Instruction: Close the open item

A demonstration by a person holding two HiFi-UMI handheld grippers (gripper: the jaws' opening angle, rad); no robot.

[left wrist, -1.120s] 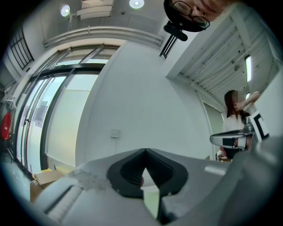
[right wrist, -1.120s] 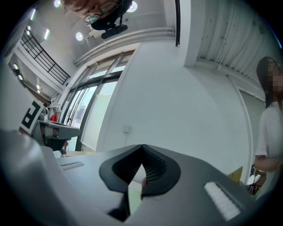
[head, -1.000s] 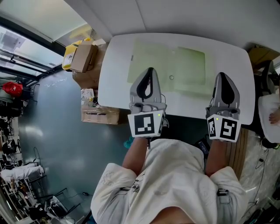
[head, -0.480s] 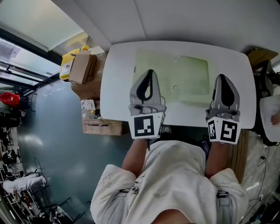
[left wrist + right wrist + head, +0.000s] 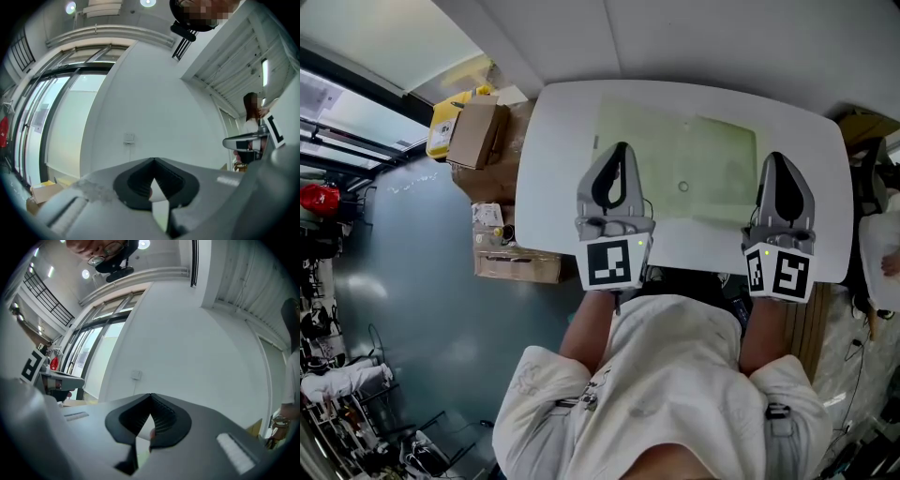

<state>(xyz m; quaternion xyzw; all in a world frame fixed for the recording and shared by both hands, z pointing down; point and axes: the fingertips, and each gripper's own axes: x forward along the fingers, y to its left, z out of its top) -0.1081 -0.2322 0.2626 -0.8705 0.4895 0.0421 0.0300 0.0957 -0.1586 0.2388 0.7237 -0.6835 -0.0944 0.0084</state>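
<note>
Both grippers have pushed further over the table [image 5: 548, 178] since a second ago, and the green folder [image 5: 722, 159] now sits lower and more to the right in the head view. It looks like the open item: it lies flat on the table ahead of and between the grippers, left half paler, right half greener, with a small ring [image 5: 682, 187] near the seam. Left gripper [image 5: 622, 148] is clenched, tips touching, nothing between them. Right gripper [image 5: 776, 157] is clenched and empty too. Each cube shows black-and-white square markers, no readable words. Boxes [image 5: 478, 136] are stacked left of the table. Print on the yellow box [image 5: 441, 129] is too small to read.
</note>
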